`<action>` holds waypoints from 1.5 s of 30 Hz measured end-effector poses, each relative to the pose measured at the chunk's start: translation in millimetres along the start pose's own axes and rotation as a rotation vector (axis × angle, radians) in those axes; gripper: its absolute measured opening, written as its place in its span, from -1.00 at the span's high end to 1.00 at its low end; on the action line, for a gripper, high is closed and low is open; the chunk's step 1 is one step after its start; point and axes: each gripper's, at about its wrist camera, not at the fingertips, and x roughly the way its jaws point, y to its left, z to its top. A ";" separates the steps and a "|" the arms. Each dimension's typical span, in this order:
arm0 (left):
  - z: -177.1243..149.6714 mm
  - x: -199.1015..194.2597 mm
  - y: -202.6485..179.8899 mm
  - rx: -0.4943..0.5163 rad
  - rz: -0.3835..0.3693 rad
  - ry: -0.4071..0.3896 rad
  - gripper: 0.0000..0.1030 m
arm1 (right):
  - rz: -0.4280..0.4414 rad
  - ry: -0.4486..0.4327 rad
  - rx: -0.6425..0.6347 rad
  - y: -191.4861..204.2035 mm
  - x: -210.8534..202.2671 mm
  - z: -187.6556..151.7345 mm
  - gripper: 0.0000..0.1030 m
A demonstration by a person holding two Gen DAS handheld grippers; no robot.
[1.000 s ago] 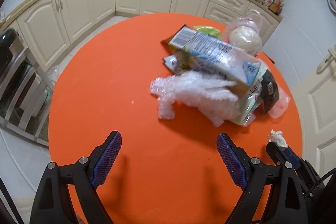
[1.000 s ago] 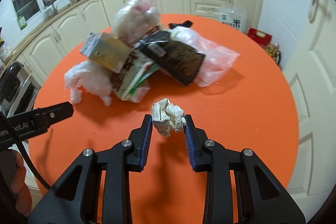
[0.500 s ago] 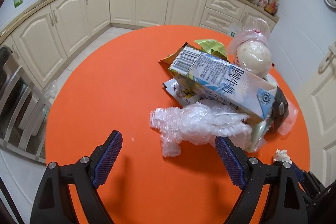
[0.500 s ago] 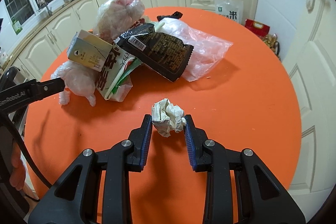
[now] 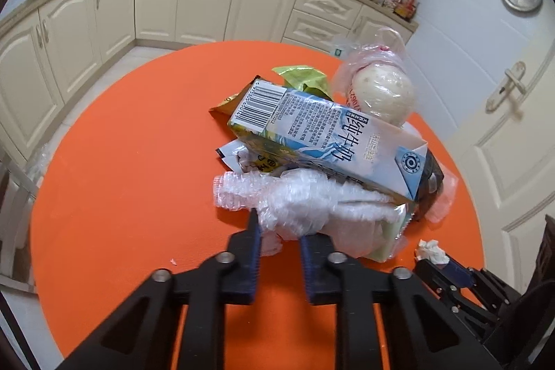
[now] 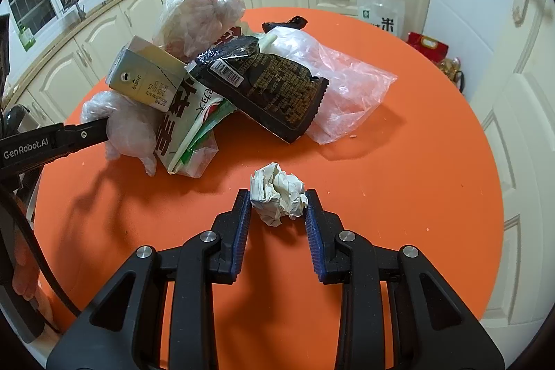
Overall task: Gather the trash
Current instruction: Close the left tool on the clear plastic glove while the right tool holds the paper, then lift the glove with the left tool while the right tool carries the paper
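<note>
A heap of trash lies on the round orange table (image 5: 121, 162). My left gripper (image 5: 279, 233) is shut on a crumpled clear plastic wrap (image 5: 305, 207) at the heap's near edge; the wrap also shows in the right wrist view (image 6: 128, 123). Above it lies a milk carton (image 5: 322, 130). My right gripper (image 6: 277, 207) is shut on a crumpled white paper ball (image 6: 277, 193), held above the table in front of the heap. The ball also shows in the left wrist view (image 5: 432, 250).
The heap also holds a black snack packet (image 6: 274, 89), a green-and-white wrapper (image 6: 190, 123), a bagged pale round lump (image 5: 381, 92) and a clear plastic bag (image 6: 347, 85). Cream kitchen cabinets (image 5: 208, 6) stand behind the table. A white door (image 5: 503, 127) is at right.
My left gripper moved forward to the heap and closed on the clear plastic wrap. My right gripper kept hold of the paper ball and drew closer to the heap.
</note>
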 end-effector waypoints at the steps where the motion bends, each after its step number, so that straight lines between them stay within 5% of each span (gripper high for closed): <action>1: 0.2 0.3 0.9 0.004 0.008 -0.002 0.81 | 0.002 0.000 0.000 0.3 -0.4 -0.2 0.43; 26: -36.0 -52.9 -35.3 0.033 0.084 -0.068 0.93 | 0.000 -0.074 -0.005 5.9 -44.5 -11.1 0.43; 45: -83.6 -121.9 -95.5 0.153 0.090 -0.217 0.92 | -0.039 -0.292 -0.011 6.7 -147.7 -29.0 0.44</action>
